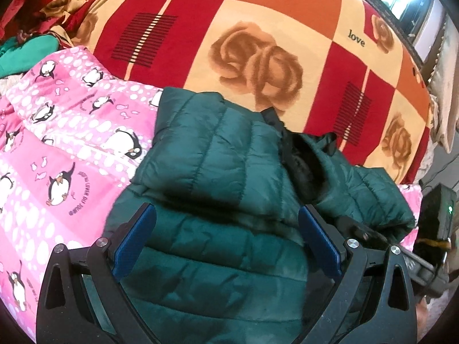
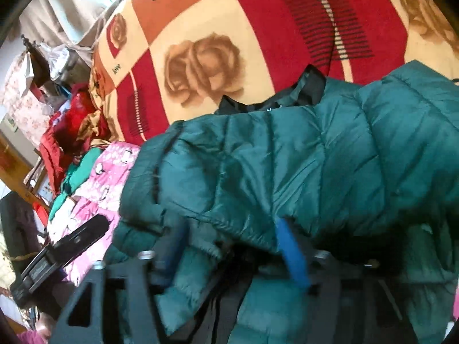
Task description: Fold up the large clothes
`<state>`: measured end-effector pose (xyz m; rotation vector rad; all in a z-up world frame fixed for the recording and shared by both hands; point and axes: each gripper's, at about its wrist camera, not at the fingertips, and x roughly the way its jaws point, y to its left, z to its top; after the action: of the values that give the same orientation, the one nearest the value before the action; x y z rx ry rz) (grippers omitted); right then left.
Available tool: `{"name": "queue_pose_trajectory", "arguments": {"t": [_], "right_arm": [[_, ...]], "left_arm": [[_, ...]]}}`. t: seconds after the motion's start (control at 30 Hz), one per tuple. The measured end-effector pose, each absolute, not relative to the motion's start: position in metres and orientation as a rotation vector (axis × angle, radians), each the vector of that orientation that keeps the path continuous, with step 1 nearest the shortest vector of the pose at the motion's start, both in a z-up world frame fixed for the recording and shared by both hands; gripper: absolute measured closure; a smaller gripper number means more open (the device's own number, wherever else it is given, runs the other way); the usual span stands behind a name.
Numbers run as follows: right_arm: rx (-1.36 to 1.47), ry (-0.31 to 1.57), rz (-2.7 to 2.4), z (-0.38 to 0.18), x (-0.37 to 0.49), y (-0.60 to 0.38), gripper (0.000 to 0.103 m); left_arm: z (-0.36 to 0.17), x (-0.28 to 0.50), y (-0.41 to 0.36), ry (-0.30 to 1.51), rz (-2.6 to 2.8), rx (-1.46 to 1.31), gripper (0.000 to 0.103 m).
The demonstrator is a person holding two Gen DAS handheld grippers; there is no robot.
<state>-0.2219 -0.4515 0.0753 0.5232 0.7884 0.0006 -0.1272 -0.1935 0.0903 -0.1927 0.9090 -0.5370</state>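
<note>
Bedspread [image 1: 258, 28] and pink blanket [image 1: 57, 143] carry the green jacket [image 1: 215, 157]. Left gripper [image 1: 226, 229] tilts down over it, fingers apart; right gripper [image 2: 229, 240], blurred, fingers apart among jacket folds.

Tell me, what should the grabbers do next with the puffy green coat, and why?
Probably press the top fold flat. The green puffer jacket already lies folded over itself on the pink penguin blanket, but the top layer bulges up. Both the left gripper and the right gripper stand open right above it, holding nothing, so a gentle push down looks like the easiest next step.
</note>
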Motion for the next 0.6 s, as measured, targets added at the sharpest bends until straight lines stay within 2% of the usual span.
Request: {"name": "queue_pose_trajectory", "arguments": {"t": [0.2, 0.6], "right_arm": [[0.472, 0.724, -0.043, 0.089, -0.253, -0.454, 0.034], [0.549, 0.624, -0.195, 0.087, -0.287, -0.516, 0.033]], "left_arm": [[0.104, -0.136, -0.206, 0.897, -0.582, -0.196, 0.004], [0.109, -0.134, -0.249, 0.965, -0.638, -0.227, 0.003]]}}
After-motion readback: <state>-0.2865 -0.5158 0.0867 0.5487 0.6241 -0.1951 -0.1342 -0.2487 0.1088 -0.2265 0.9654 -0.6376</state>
